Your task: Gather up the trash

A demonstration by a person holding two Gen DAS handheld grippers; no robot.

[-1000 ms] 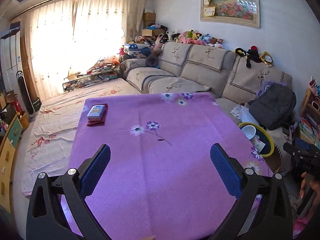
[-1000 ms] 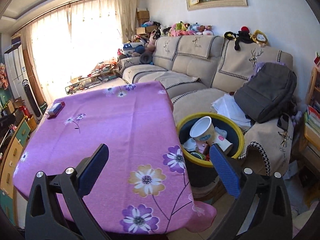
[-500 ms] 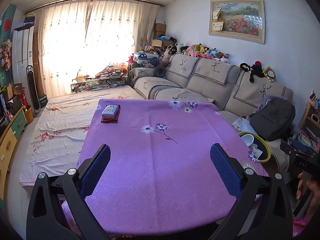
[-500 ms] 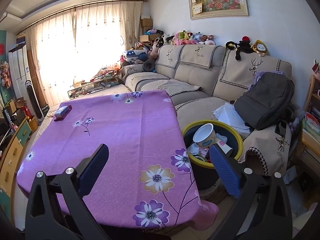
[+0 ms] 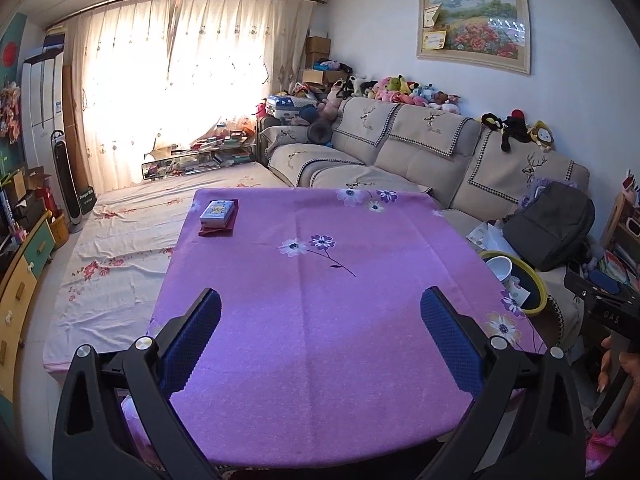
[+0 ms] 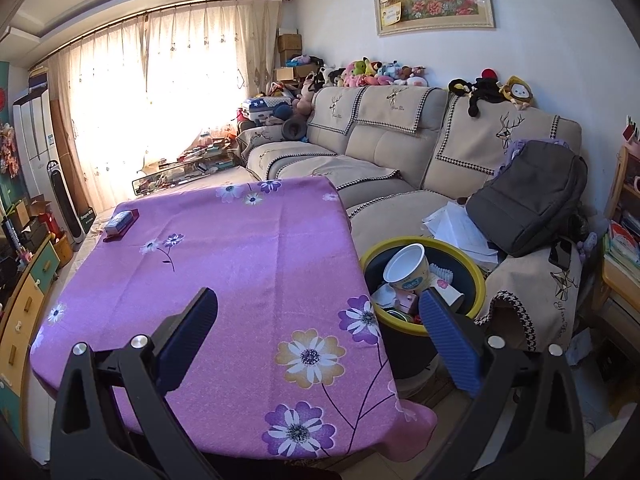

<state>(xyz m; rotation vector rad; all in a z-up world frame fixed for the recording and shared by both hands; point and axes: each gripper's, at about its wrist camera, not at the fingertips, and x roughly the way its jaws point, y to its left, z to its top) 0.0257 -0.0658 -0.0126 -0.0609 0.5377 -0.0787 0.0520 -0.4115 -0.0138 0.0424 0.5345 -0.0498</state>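
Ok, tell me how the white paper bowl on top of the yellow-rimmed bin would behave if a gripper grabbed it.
The white paper bowl looks thin-walled and empty, so probably light and easily crushed by a firm squeeze. It lies tilted on other trash in the yellow-rimmed bin, so a push would likely tip or slide it. Its round, tapered side may slip; gripping the rim seems safer.

left gripper [image 5: 320, 332]: jaws spread wide, nothing between the blue pads [image 5: 192, 344], fingers level and pointing forward, both black finger arms symmetric in frame. right gripper [image 6: 318, 334]: same pose, jaws wide apart, empty, blue pads [image 6: 450, 344] facing each other. in the left wrist view the right gripper's black body shows at the far right edge, with part of a hand [image 5: 624, 376] below it, probably gripping its handle but mostly cut off by the frame edge
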